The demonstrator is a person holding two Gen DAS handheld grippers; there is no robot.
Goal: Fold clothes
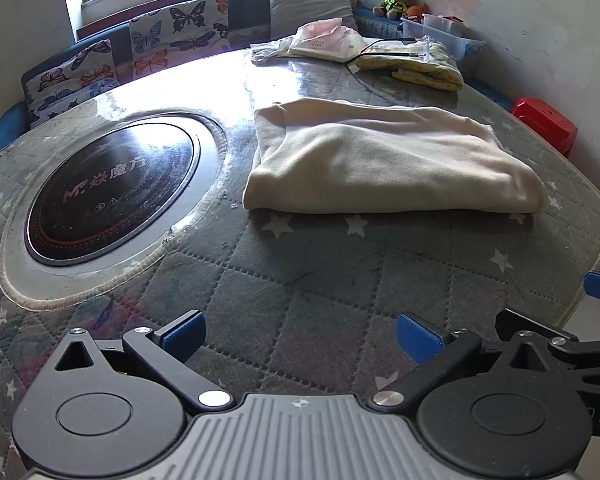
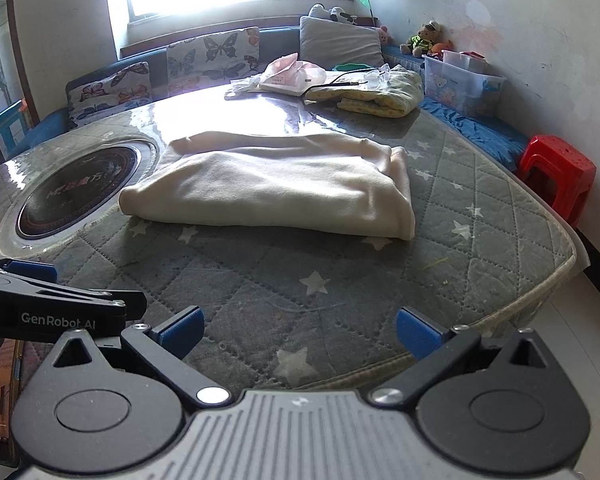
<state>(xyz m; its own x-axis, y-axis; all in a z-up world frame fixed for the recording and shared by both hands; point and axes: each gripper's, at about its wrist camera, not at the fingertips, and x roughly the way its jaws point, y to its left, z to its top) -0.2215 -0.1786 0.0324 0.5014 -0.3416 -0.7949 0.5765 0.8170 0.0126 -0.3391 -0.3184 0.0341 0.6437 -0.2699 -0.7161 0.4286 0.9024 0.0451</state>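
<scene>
A cream garment [image 1: 384, 160] [image 2: 276, 184] lies folded in a thick rectangle on the grey quilted star-print table cover [image 1: 300, 272] [image 2: 308, 280]. My left gripper [image 1: 300, 338] is open over the near part of the table, well short of the garment, with nothing between its blue fingers [image 1: 184, 334]. My right gripper [image 2: 298, 336] is open as well, near the table's front edge, and holds nothing. Part of the right gripper shows at the right edge of the left wrist view, and the left gripper's black arm [image 2: 56, 304] crosses the left side of the right wrist view.
A round black induction cooker [image 1: 112, 196] [image 2: 84, 196] is set into the table left of the garment. At the far end lie a folded yellow cloth [image 1: 420, 64] [image 2: 380, 96], a pink bag [image 1: 324, 36] and a cable. A red stool [image 2: 556, 176] stands right of the table; cushions line the bench behind.
</scene>
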